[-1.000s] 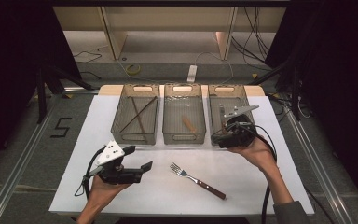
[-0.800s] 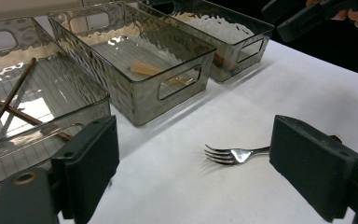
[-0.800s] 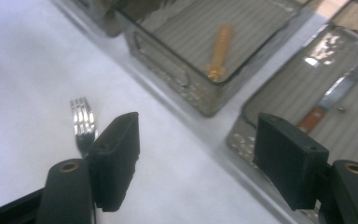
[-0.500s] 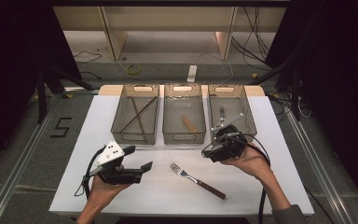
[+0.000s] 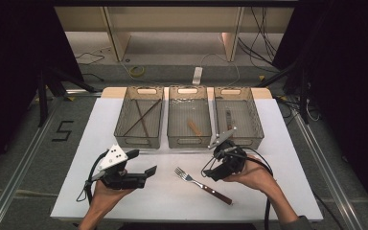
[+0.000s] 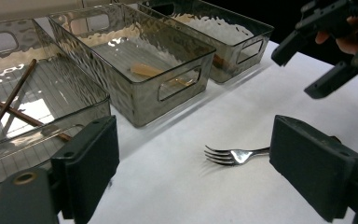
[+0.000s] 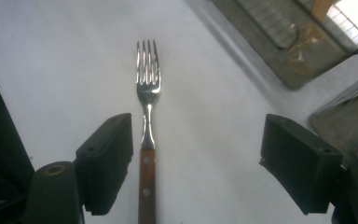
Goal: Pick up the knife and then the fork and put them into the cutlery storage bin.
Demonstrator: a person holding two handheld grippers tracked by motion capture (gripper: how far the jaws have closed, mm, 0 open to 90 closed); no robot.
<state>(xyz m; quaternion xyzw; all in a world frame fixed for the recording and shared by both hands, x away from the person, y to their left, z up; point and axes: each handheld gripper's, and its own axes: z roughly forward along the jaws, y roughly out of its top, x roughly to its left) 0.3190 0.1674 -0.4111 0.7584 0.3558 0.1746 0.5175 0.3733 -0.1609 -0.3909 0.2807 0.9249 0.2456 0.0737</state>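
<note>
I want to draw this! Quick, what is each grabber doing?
Left gripper: open, holding nothing.
Right gripper: jaws just opening, wide open above the fork, not gripping it.

The left gripper has its two black jaws wide apart. A shiny metal fork lies on the white table between them, near three clear plastic bins.

The fork lies on the table between my left gripper and right gripper; three bins stand side by side behind it.
</note>
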